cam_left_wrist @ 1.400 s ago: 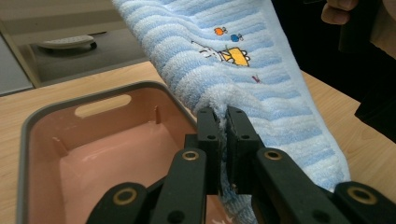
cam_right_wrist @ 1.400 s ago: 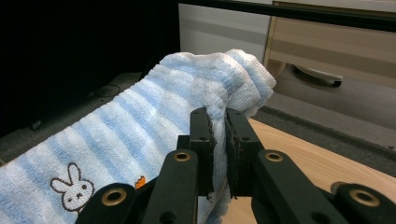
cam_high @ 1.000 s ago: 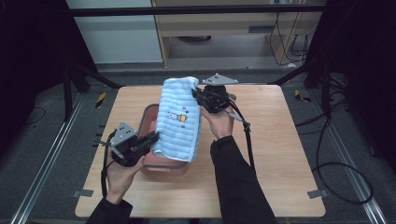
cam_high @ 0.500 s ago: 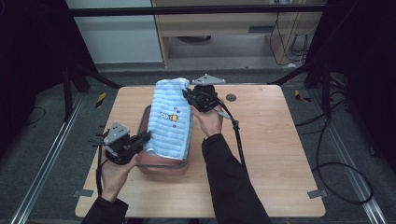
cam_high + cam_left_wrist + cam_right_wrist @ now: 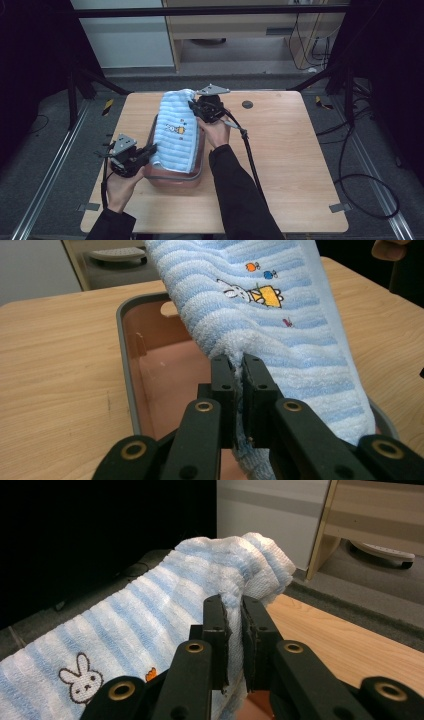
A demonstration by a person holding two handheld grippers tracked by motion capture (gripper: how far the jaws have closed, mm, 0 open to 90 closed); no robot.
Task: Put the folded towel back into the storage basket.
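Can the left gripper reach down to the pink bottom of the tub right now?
Probably not yet. The left gripper is shut on the striped towel, which drapes over the tub. Its fingers are busy, though the tub's pink floor lies bare just beyond them.

High view looks down from above — both gripper views sit close, sharing the towel [image 5: 176, 131].

Fluffy looped terry-cloth towel [image 5: 280, 325], smooth glossy pink plastic tub [image 5: 165, 365], matt wood-grain table [image 5: 280, 150]
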